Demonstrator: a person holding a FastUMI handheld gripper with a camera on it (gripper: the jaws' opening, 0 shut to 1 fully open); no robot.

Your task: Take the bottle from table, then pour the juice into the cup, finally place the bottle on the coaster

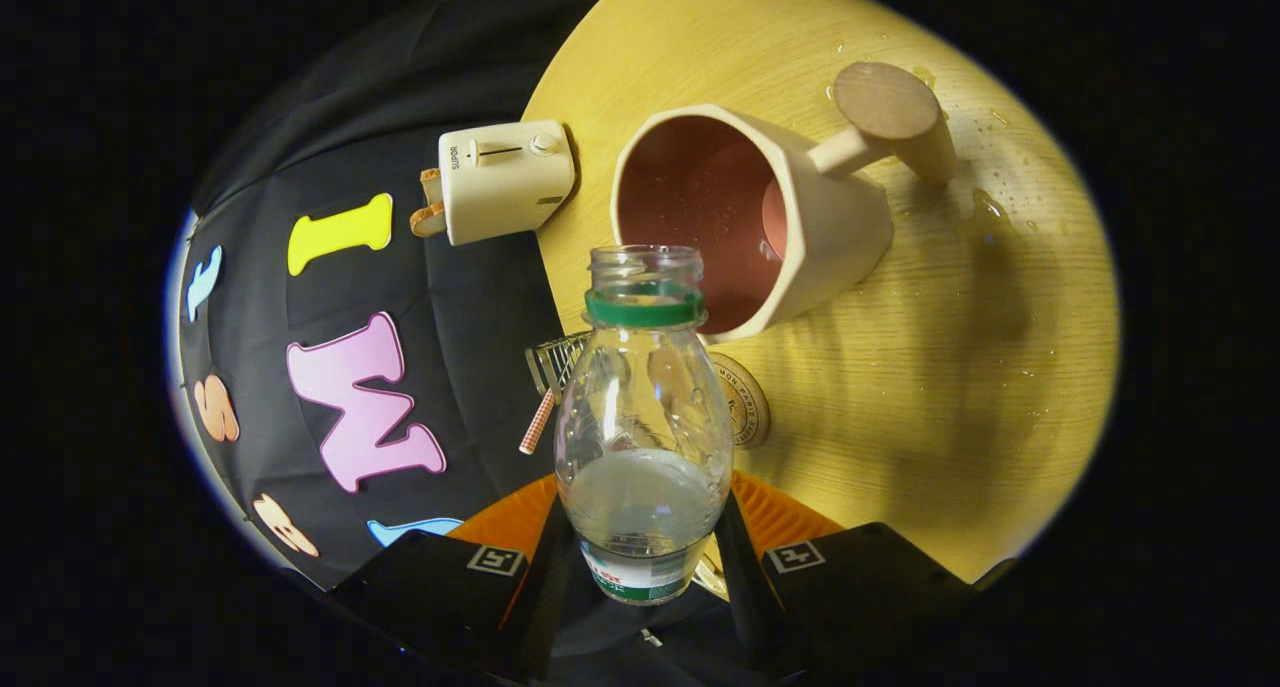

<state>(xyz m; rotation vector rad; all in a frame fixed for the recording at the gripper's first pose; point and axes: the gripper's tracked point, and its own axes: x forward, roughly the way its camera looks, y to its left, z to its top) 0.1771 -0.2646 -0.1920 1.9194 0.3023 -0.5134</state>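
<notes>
Gripper (645, 557) fingers clamp the bottle (643, 427) — cup (750, 217) just beyond, coaster (745, 402) behind

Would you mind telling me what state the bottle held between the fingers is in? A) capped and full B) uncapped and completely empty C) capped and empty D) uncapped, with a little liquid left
D: the bottle, clamped between the gripper's fingers, has an open mouth above its green neck ring and a small pool of liquid low inside.
</notes>
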